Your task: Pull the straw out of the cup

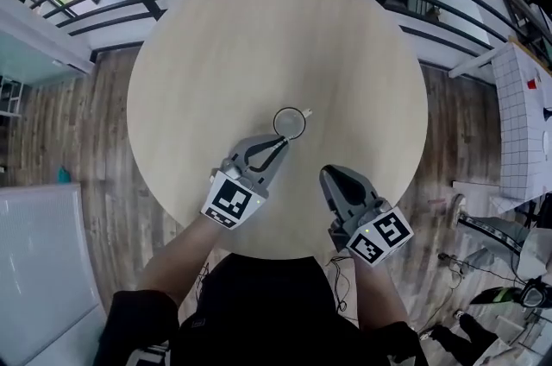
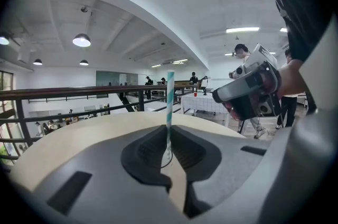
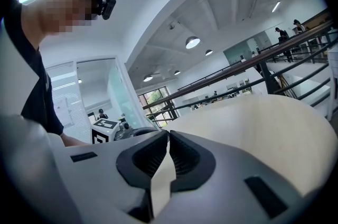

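Right now, left gripper (image 1: pixel 282 143) at near rim of clear cup (image 1: pixel 278 116), which sits near centre of round table (image 1: pixel 259 36). In left gripper view, jaws drawn in to thin slit at tips, striped straw (image 2: pixel 169 101) caught upright in slit and rising well above them. Straw's lower end in cup. Right gripper (image 1: pixel 330 174) beside left, nearer table edge, apart from cup; its jaws pressed together, nothing between.
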`<state>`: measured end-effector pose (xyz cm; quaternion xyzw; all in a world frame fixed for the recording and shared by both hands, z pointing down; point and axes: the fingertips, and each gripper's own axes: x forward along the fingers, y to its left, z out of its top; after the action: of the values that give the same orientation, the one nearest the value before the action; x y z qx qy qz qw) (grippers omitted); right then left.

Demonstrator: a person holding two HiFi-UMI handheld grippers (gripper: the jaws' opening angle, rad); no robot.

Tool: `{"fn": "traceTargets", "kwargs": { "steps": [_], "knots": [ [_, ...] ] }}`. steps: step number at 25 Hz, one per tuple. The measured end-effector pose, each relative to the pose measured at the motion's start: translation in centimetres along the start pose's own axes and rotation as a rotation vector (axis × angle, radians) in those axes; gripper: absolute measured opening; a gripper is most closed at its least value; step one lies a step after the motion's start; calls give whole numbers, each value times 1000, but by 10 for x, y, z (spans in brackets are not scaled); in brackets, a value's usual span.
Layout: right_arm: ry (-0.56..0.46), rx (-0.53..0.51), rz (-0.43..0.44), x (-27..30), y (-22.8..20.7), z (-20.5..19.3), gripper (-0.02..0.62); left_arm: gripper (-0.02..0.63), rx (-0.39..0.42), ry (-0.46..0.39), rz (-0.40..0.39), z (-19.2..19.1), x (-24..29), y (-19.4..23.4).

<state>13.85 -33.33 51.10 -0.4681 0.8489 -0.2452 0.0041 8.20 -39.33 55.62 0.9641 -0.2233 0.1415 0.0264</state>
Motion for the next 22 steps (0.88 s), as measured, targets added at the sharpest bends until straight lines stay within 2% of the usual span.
{"fn": "traceTargets", "kwargs": {
  "steps": [9, 16, 22],
  "knots": [
    [-20, -45, -22, -20, 44, 33, 25, 28, -3, -76, -32, 53, -40, -18],
    [-38, -82, -8, -41, 74, 47, 25, 28, -17, -117, 3, 85, -73, -28],
    [-76, -83, 6, -87, 75, 50, 25, 28, -33, -141, 42, 111, -89, -56]
  ]
}}
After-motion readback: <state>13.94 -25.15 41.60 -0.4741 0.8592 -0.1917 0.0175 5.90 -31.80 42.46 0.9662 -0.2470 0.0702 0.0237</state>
